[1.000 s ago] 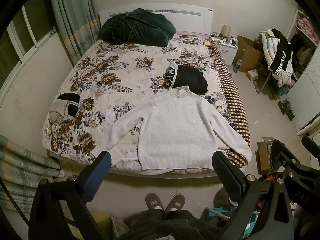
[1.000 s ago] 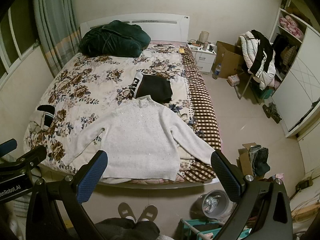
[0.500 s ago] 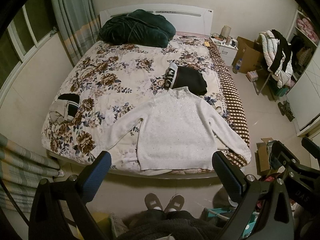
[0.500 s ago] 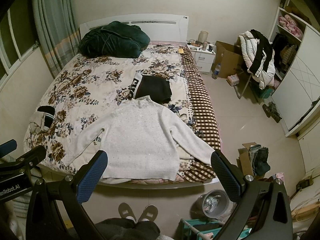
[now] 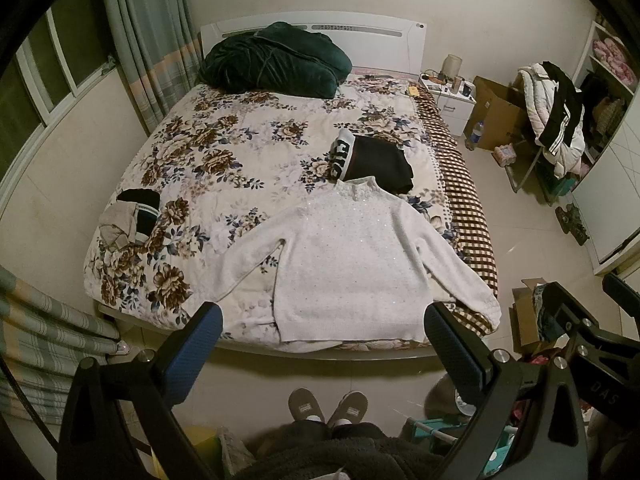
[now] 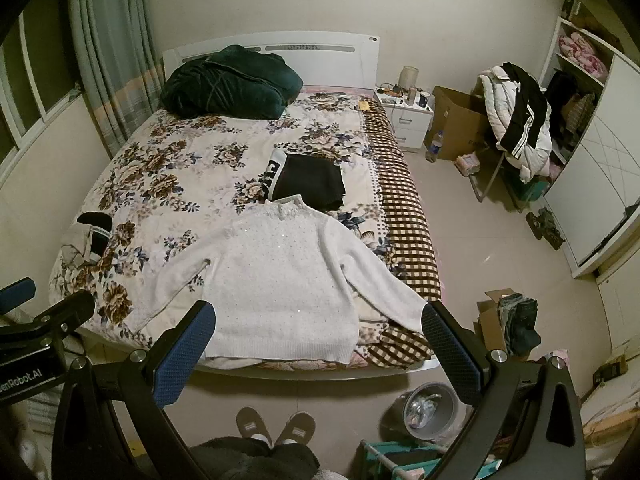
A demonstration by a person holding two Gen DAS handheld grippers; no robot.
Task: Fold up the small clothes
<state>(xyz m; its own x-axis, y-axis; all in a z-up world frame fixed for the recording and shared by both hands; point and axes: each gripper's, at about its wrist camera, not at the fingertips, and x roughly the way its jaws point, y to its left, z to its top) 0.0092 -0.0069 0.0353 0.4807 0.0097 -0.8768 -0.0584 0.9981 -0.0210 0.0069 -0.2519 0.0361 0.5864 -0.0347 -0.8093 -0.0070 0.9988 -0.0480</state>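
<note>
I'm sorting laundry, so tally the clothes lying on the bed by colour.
White: 1, the sweater
Black: 1, the folded garment
Dark green: 1, the robe
Grey and black: 1, the bundle
Total: 4

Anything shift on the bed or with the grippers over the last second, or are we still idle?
Nothing visibly changed. Both grippers, left and right, stay open and empty, held back from the bed's foot edge. The white sweater still lies spread flat, sleeves out, with the folded black garment beyond its collar and the grey-and-black pile at the bed's left edge.
</note>
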